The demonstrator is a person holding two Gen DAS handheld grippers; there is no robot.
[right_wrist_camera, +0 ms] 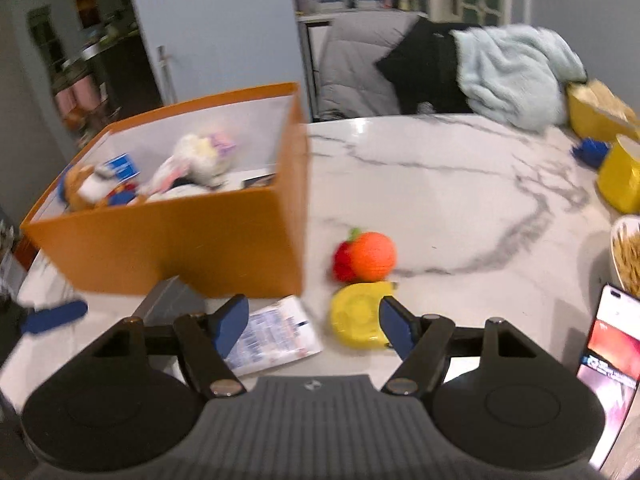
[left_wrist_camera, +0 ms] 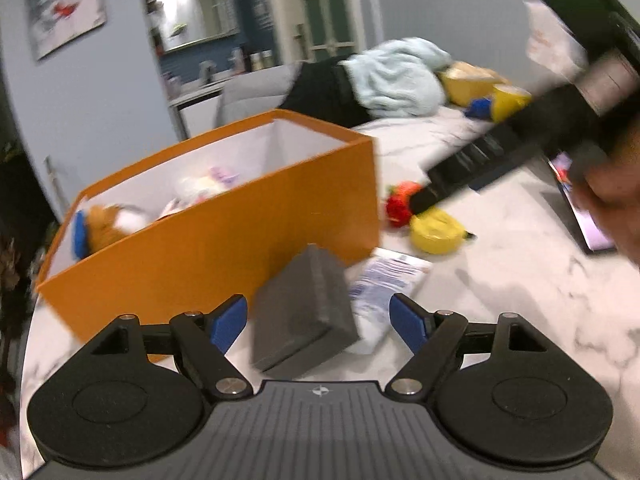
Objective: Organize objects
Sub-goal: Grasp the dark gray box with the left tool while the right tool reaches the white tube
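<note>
An orange box point(left_wrist_camera: 224, 240) with several toys inside stands on the marble table; it also shows in the right wrist view point(right_wrist_camera: 180, 236). A grey block point(left_wrist_camera: 304, 312) lies tilted between the open fingers of my left gripper point(left_wrist_camera: 318, 324), not gripped. A white-blue packet point(left_wrist_camera: 384, 280) lies beside it. My right gripper point(right_wrist_camera: 312, 326) is open above the packet point(right_wrist_camera: 272, 336) and a yellow tape measure point(right_wrist_camera: 356, 316). A red and orange knitted fruit toy point(right_wrist_camera: 364, 258) lies just beyond. The right gripper's body point(left_wrist_camera: 520, 136) shows above the tape measure point(left_wrist_camera: 436, 234).
A phone point(right_wrist_camera: 608, 364) lies at the right edge. Yellow containers point(right_wrist_camera: 620, 180), a blue item point(right_wrist_camera: 590, 152), a white bowl point(right_wrist_camera: 626, 256) and a pale blue blanket point(right_wrist_camera: 516, 76) sit at the far right. A chair with dark clothes point(right_wrist_camera: 420, 64) stands behind the table.
</note>
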